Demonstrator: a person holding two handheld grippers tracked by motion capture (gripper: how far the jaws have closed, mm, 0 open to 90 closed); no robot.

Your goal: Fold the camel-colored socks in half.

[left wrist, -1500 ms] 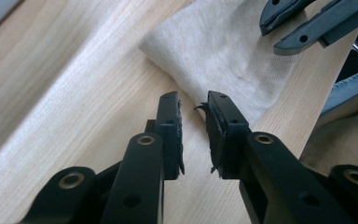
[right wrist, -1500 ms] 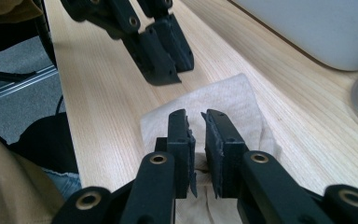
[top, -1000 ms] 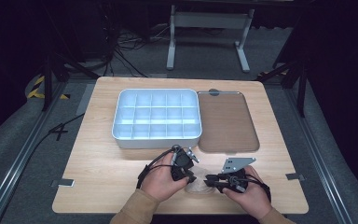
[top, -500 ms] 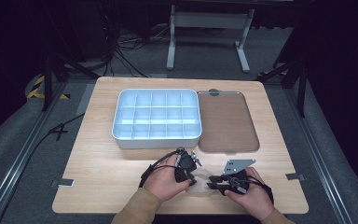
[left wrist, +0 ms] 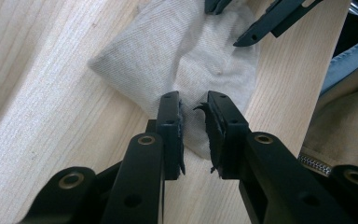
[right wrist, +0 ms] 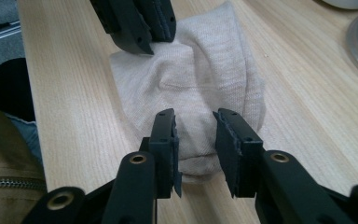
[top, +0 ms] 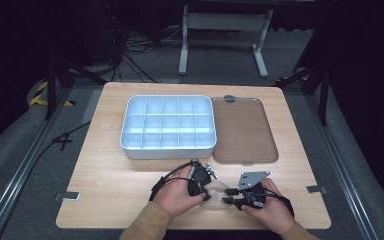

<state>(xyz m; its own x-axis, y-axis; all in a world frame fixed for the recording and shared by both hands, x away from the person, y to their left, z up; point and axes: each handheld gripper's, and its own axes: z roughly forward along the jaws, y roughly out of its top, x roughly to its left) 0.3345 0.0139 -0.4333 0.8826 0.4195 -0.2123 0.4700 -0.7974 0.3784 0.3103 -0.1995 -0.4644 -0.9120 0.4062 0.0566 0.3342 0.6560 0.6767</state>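
A small beige knitted cloth [top: 216, 190] lies crumpled on the wooden table [top: 130, 175] near its front edge, between the two hands. My left gripper [left wrist: 194, 100] hovers over one end of the cloth [left wrist: 186, 46], its jaws a narrow gap apart with nothing pinched. From the opposite side, my right gripper [right wrist: 196, 119] straddles the other end of the cloth [right wrist: 200, 70] with its jaws wider apart and open. In the high view the left gripper [top: 206, 193] and right gripper [top: 228, 196] face each other across the cloth.
A white tray [top: 125, 135] divided into several empty compartments stands mid-table. A flat brown tray [top: 242, 130] lies right of it. The person's tan sleeves come in at the front edge. Dark floor, cables and metal stands surround the table.
The left hand has shifted slightly nearer and rightward onto the cloth. The right hand has hardly moved.
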